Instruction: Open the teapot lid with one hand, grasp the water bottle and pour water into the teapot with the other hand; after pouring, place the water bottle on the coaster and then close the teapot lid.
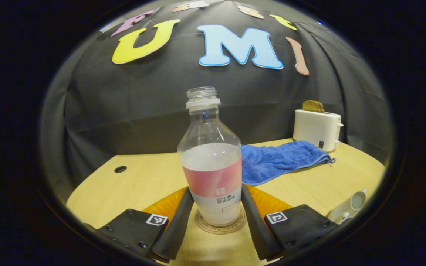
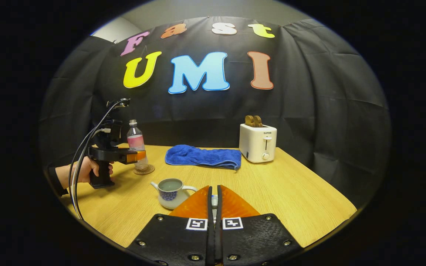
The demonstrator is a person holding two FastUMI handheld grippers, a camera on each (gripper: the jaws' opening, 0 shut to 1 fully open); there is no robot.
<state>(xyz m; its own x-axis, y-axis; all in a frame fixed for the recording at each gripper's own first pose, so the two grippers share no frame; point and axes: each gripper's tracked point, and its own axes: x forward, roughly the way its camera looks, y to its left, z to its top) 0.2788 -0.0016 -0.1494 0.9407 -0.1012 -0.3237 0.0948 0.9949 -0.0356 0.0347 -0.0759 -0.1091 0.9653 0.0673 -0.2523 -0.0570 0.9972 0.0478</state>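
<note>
Standing on its coaster (image 1: 220, 226), the water bottle (image 1: 212, 162) is uncapped, about half full, pink-labelled | left gripper (image 1: 213, 218) fingers flank its base, contact unclear (letting go, I judge) | teapot (image 2: 171, 191) open, holding water | right gripper (image 2: 215, 201) nearly closed on something small, seemingly the lid.
</note>
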